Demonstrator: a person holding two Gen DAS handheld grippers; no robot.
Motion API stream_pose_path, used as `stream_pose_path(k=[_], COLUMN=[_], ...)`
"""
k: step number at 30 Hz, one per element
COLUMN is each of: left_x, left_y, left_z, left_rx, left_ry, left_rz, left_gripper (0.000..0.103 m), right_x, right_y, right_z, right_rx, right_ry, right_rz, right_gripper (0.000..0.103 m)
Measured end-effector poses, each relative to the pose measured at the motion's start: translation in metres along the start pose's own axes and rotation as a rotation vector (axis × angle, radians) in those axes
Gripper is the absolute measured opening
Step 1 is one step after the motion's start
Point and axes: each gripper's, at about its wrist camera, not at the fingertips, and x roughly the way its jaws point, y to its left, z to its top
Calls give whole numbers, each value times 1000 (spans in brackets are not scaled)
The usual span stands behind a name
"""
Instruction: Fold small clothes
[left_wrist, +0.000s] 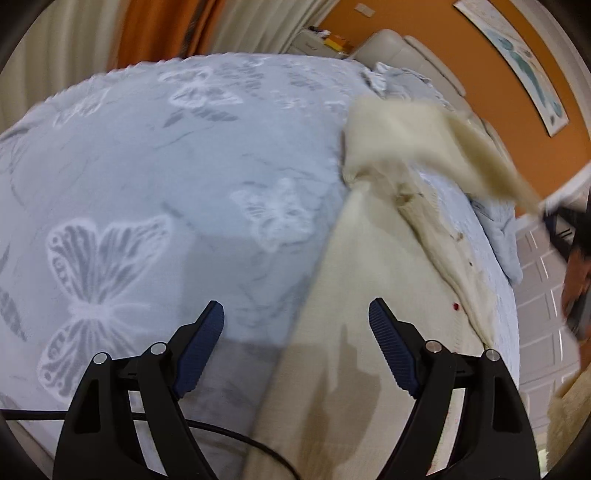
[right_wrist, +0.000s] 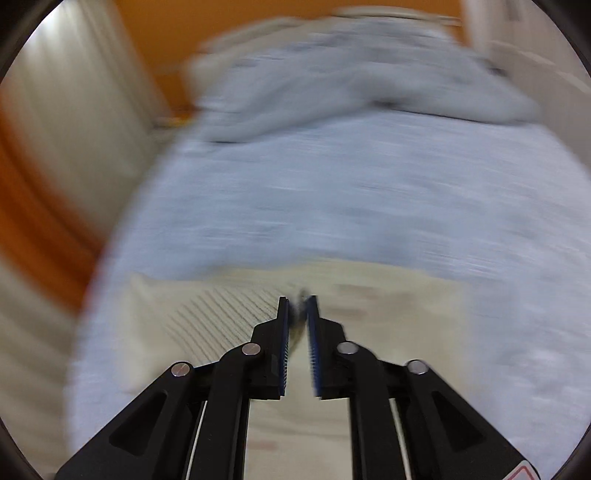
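One fold under way on the cream ribbed knit garment, most left.
Right claw pinches its edge (blurred); left claw gapes empty over the butterfly-print bed.

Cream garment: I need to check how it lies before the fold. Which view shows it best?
The left wrist view: the cream garment spreads across the bedspread, one part lifted toward the right gripper. The right wrist view is motion-blurred and shows only ribbed fabric pinched between the nearly closed fingers.

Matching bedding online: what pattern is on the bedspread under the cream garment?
The bedspread is pale blue-grey with white butterflies, clearest in the left wrist view.
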Motion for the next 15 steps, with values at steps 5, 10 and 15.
stream_pose_path(k=[5, 10, 15], left_x=[9, 40, 93], left_y=[-47, -91, -119], left_z=[14, 40, 66], left_rx=[16, -39, -132], left_ry=[39, 69, 81], left_rz=[-122, -195, -167], left_gripper=[81, 84, 84], right_x=[10, 28, 70], right_y=[-76, -50, -57], right_z=[-60, -88, -63], right_rx=[181, 136, 224], right_ry=[101, 131, 132], right_rz=[-24, 103, 154], right_gripper=[27, 56, 56])
